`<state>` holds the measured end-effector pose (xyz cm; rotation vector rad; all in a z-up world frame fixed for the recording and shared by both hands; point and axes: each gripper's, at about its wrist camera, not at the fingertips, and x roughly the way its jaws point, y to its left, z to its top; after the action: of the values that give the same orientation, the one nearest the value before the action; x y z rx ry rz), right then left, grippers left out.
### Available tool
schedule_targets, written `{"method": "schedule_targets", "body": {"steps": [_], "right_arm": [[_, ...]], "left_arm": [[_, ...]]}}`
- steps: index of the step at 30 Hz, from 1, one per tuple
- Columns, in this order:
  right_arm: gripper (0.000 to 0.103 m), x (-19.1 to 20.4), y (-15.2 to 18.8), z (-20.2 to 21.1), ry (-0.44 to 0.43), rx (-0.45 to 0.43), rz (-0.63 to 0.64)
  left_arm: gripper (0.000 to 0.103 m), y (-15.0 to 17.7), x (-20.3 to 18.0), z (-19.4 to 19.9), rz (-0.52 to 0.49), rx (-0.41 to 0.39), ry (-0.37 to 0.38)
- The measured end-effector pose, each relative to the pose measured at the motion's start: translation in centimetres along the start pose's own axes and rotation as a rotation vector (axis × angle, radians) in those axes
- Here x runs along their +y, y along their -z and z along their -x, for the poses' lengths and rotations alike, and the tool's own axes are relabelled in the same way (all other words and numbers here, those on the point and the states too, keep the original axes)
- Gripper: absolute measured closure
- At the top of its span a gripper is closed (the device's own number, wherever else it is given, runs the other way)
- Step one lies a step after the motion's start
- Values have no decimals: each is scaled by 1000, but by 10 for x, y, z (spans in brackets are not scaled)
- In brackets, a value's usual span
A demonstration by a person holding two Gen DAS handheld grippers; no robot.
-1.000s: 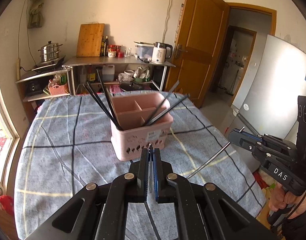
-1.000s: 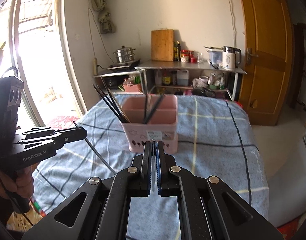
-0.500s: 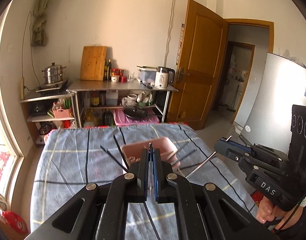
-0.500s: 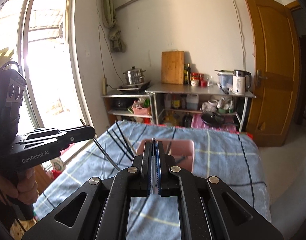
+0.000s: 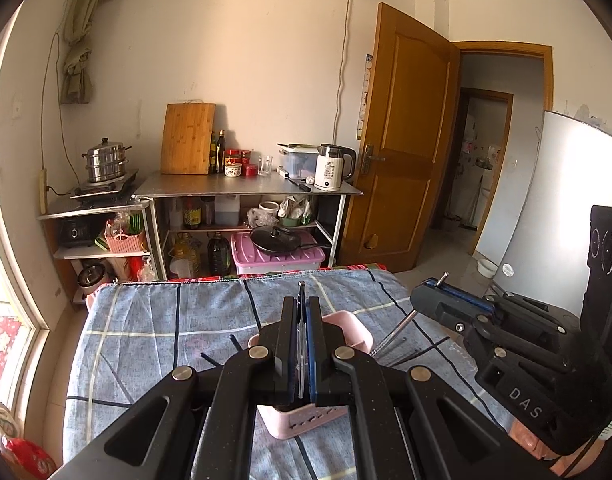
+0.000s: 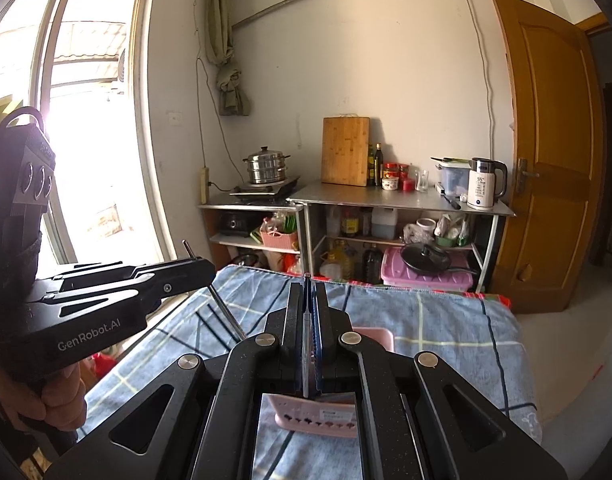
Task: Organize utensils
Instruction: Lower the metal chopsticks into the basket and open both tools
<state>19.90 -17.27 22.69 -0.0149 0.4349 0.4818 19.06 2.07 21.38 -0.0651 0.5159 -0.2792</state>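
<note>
Fingers of both the left gripper (image 5: 301, 308) and right gripper (image 6: 307, 304) pinch shut on one metal chopstick (image 5: 398, 330) each, above the pink utensil caddy (image 5: 358, 334). Thin rods may pivot and miss its compartments.

Pink utensil caddy (image 5: 356, 330), blue checked tablecloth (image 5: 153, 320), black tongs (image 5: 301, 312)

Pink utensil caddy (image 5: 356, 330) on the checked tablecloth, seemingly holding dark chopsticks (image 5: 235, 343).

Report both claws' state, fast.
Left claw: shut on a metal chopstick.
Right claw: shut on a second metal chopstick.
</note>
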Motion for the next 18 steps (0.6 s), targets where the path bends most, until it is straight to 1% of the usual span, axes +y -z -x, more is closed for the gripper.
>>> {"method": "schedule_targets", "body": {"steps": [9, 16, 18], "right_arm": [[99, -5, 13, -28, 8, 41, 8], [99, -10, 31, -49, 12, 103, 8], [99, -11, 31, -50, 21, 99, 16]], "left_arm": [[99, 21, 13, -44, 6, 58, -14], [99, 41, 15, -65, -2, 108, -12], [99, 46, 16, -70, -9, 118, -20]]}}
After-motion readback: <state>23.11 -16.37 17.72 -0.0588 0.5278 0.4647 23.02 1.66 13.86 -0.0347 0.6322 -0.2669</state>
